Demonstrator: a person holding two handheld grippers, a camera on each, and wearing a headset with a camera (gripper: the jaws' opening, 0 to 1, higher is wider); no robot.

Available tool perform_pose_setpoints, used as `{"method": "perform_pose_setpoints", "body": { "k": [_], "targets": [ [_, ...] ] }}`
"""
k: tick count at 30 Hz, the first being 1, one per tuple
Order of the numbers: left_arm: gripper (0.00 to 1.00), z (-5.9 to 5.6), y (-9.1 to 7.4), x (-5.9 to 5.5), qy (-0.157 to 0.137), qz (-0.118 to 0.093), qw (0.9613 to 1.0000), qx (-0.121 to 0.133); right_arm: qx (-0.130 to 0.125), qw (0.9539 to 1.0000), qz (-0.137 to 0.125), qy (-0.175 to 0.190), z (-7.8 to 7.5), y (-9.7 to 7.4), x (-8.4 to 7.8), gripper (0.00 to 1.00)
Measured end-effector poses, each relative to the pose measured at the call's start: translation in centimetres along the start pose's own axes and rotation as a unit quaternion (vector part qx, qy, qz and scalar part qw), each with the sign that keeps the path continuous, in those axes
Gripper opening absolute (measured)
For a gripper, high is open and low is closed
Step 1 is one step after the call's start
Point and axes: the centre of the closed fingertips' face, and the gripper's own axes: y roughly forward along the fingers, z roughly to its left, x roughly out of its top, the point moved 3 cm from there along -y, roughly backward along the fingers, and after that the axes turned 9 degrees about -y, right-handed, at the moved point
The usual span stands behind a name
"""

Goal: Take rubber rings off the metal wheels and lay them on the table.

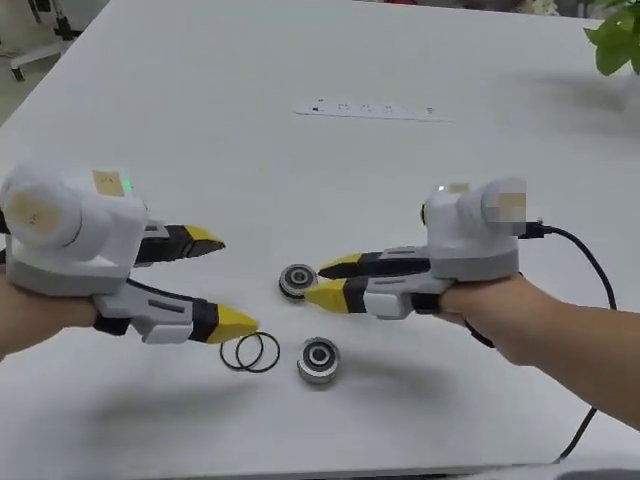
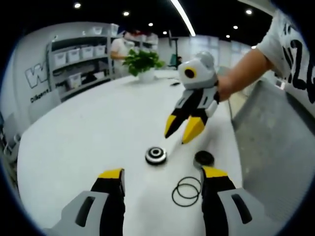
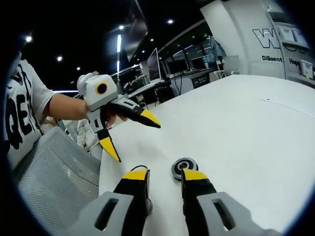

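Head view puts the nearer metal wheel (image 1: pixel 297 280) just off the tips of my right hand-held gripper (image 1: pixel 318 280), which points leftward across the tabletop (image 1: pixel 300 180). The wheel lies flat with its axle upright, so there is no long axis to line up with; I judge the approach has to come at the rim from the side. The right jaws stand a little apart and hold nothing. I cannot tell whether the lower tip touches the wheel.

My left hand-held gripper (image 1: pixel 222 280) is spread wide and empty, facing the right one, with the wheel between them and clearly closer to the right. A second wheel (image 1: pixel 318 359) sits nearer to me, and two loose rubber rings (image 1: pixel 250 352) lie overlapping just beside it, under the left lower jaw.

Whether either wheel carries rubber is too small to settle. In the right gripper view my own jaw hides the second wheel almost wholly.
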Motion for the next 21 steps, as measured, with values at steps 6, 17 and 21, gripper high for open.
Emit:
{"method": "perform_pose_setpoints", "body": {
  "k": [6, 17, 21],
  "targets": [
    [0.59, 0.5, 1.2, -0.1, -0.007, 0.004, 1.0000, 0.000, -0.014, 0.9998, 0.010, -0.014, -1.1, 0.1, -0.8, 0.23],
    [0.52, 1.1, 3.2, -0.2, -0.017, 0.008, 0.9998, -0.002, -0.020, 0.9993, 0.022, -0.021, -1.7, 1.6, -1.7, 0.24],
    [0.50, 1.1, 4.0, -0.1, -0.023, 0.006, 0.9997, -0.003, -0.022, 0.9992, 0.024, -0.021, -2.0, 1.8, -1.8, 0.25]
  ]
}}
